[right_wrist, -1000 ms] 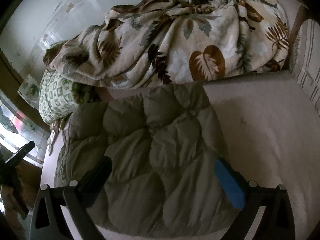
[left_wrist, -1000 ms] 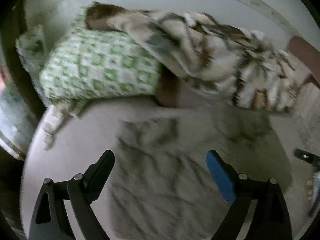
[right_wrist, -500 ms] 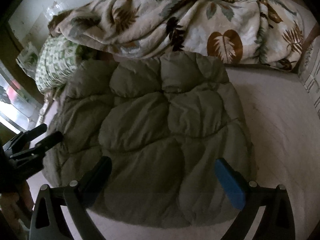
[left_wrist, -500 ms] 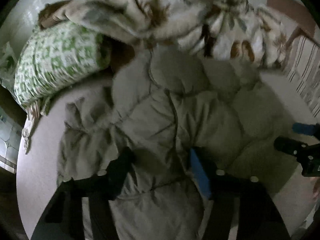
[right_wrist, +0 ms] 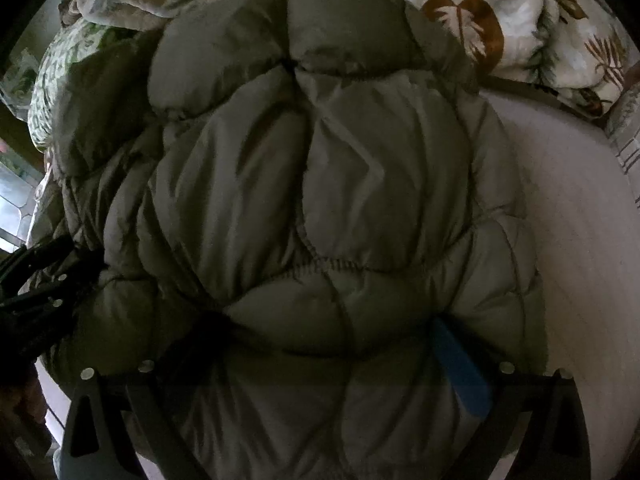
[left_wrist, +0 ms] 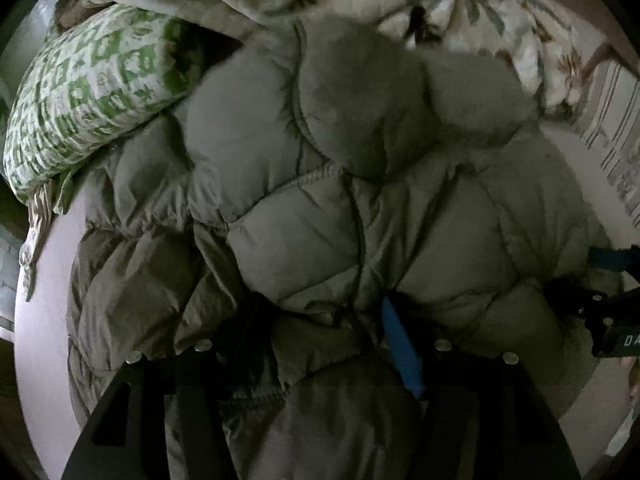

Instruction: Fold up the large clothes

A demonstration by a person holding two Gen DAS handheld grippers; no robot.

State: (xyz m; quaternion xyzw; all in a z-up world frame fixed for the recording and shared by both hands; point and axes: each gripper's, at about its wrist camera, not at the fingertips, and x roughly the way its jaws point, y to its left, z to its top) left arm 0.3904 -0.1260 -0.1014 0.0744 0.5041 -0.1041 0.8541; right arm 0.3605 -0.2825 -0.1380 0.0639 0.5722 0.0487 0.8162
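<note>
Olive quilted jacket [left_wrist: 320,208] spread on a bed [right_wrist: 580,248], left gripper [left_wrist: 320,320] opening slightly around a bunched fold of jacket, right gripper [right_wrist: 320,344] spread wide astride the near edge, grip unclear, green patterned pillow [left_wrist: 88,92], leaf-print blanket [right_wrist: 520,20] behind.

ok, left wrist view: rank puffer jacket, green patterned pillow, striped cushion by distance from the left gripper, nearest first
1. Puffer jacket: its near edge is bunched between the fingers of the left gripper, whose jaws are opening slightly.
2. Green patterned pillow: upper left, past the jacket's far corner.
3. Striped cushion: far right edge; too close to the pillow to rank firmly.
</note>
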